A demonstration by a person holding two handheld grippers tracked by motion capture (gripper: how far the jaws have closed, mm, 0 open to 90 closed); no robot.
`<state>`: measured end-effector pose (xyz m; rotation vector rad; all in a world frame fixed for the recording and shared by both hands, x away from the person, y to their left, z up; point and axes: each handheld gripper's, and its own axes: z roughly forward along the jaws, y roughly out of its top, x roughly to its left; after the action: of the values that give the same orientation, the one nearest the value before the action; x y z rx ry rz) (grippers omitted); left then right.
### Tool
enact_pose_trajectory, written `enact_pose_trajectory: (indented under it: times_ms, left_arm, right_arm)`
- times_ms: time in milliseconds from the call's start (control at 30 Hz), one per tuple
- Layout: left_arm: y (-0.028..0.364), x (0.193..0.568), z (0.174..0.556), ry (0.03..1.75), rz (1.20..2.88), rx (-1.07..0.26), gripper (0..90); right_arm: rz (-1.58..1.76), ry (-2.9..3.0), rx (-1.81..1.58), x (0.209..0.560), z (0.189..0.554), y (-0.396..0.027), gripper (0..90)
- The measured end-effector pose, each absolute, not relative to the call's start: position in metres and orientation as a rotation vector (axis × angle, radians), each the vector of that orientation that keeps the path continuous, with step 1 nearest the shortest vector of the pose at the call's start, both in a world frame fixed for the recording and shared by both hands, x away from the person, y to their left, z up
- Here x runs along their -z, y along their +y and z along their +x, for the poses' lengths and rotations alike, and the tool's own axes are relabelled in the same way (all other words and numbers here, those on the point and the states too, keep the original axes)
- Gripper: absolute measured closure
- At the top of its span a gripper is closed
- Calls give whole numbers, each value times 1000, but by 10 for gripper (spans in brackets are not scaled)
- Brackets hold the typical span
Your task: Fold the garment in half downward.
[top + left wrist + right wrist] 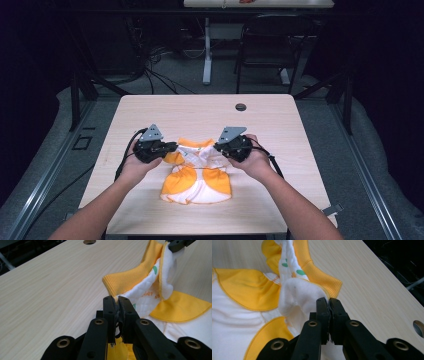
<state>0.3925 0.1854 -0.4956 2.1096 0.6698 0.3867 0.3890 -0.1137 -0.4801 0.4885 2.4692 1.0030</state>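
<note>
Garment (197, 180): lies at table (150, 107) middle.
Left gripper (117, 303): jaws pinch its collar edge.
Right gripper (328, 304): jaws clamp opposite edge, probably for spreading.

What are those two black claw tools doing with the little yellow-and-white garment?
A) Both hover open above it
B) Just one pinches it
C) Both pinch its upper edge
C: the left gripper and the right gripper each have jaws shut on the garment.

A pale wooden table (150, 107) carries 1 white-and-orange garment (197, 182) near its front.
</note>
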Motion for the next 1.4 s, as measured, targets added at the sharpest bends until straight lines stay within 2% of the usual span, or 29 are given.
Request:
enact_pose_trajectory:
  times_ms: [767, 1400]
  left_arm:
    - [188, 523, 369, 656, 2129, -323, 850]
    - [190, 537, 339, 599, 2162, -294, 845]
  right_arm:
    - [442, 2519, -977, 500, 365, -111, 866]
    - [432, 2595, -1019, 526, 327, -115, 855]
